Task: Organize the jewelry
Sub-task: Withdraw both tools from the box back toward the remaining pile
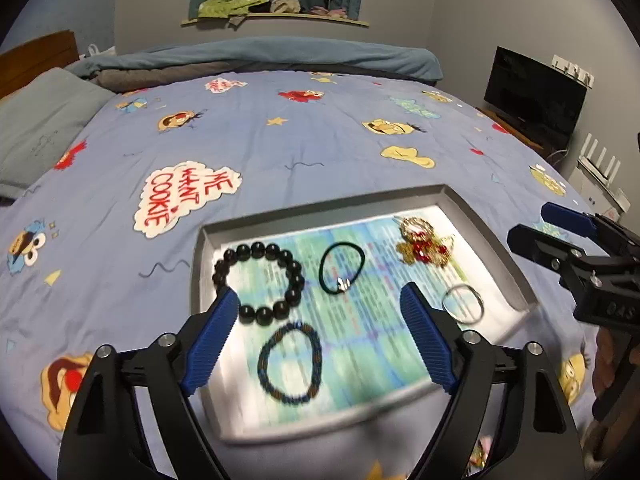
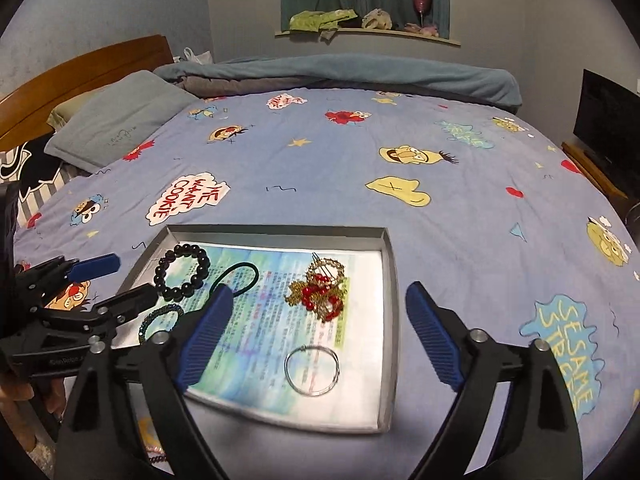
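While hovering over the tray (image 1: 224, 432) on the bed (image 1: 280, 140) — jaws of both left gripper (image 1: 316, 320) and right gripper (image 2: 316, 320) spread, empty — jewelry laid apart inside, easing single picks.

A shallow grey tray (image 1: 492, 240) lies flat on the bed, lined with a printed blue-green sheet. Five pieces lie in it, all apart: a black bead bracelet (image 1: 259, 282) at the far left, a small dark-blue beaded bracelet (image 1: 291, 362) nearer, a black hair tie (image 1: 342, 267) mid-tray, a gold-and-red cluster (image 1: 423, 246) — tangled — far right, and a thin silver ring (image 1: 463, 303) near right.
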